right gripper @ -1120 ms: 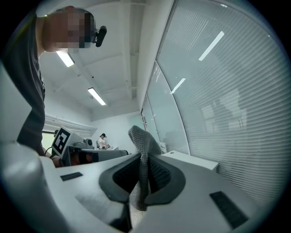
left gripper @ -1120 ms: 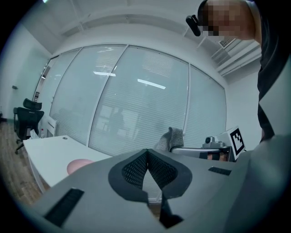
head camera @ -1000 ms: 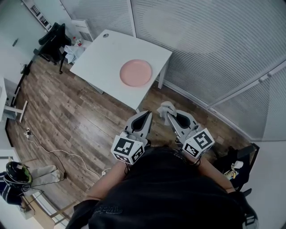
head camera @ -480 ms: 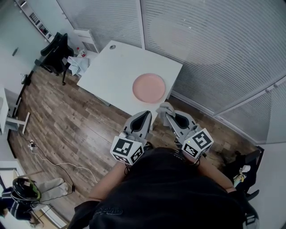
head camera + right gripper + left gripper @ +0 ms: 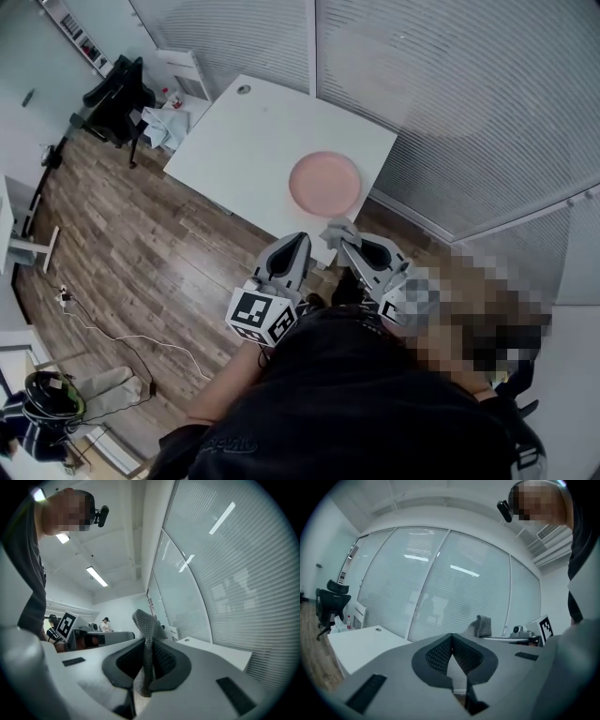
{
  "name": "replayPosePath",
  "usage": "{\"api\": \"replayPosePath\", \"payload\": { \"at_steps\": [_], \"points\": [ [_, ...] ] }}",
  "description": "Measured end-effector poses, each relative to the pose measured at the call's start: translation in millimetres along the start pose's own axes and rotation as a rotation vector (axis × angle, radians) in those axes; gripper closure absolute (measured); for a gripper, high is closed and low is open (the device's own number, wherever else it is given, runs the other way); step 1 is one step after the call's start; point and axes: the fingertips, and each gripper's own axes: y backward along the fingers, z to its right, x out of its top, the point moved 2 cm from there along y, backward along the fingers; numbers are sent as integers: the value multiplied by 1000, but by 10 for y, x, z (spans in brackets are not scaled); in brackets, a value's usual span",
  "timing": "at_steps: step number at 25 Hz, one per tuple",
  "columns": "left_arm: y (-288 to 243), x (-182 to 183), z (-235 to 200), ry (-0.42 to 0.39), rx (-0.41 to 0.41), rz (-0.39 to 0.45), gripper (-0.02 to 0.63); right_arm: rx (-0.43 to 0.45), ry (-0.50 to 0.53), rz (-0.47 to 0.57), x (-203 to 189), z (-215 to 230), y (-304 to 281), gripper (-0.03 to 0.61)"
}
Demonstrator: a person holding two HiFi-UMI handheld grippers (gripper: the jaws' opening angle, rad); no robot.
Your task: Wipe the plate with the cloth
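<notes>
A round pink plate (image 5: pixel 325 182) lies near the close right corner of the white table (image 5: pixel 244 141). My left gripper (image 5: pixel 295 242) hangs over the wood floor just short of the table's edge, jaws shut with nothing between them (image 5: pixel 451 637). Beside it, my right gripper (image 5: pixel 343 242) is shut on a grey cloth (image 5: pixel 338 228), which pokes up above the jaws (image 5: pixel 146 632) and hangs a little below them. The cloth (image 5: pixel 483 626) also shows at the right in the left gripper view. Both grippers point roughly level toward the table (image 5: pixel 220 651).
A glass wall with blinds (image 5: pixel 450 103) runs behind the table. A black office chair (image 5: pixel 117 92) and a white seat with clothes (image 5: pixel 171 112) stand at the table's far left. A white cable (image 5: pixel 117 323) trails over the wood floor. A person (image 5: pixel 106 623) stands far off.
The table and the plate have come closer to both grippers in the head view as I moved toward them. Both jaws stay as they were, the right one still on the cloth.
</notes>
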Motion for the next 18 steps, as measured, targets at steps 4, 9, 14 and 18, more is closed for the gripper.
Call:
{"api": "replayPosePath", "payload": {
  "at_steps": [4, 9, 14, 18],
  "points": [
    [-206, 71, -284, 3, 53, 36, 597, 43, -20, -23, -45, 287, -313, 546],
    [-92, 67, -283, 22, 108, 43, 597, 90, 25, -22, 49, 154, -351, 546],
    [-411, 166, -451, 20, 153, 57, 597, 117, 14, -27, 178, 589, -583, 546],
    [-445, 147, -445, 48, 185, 69, 597, 159, 36, -26, 266, 598, -606, 546]
  ]
}}
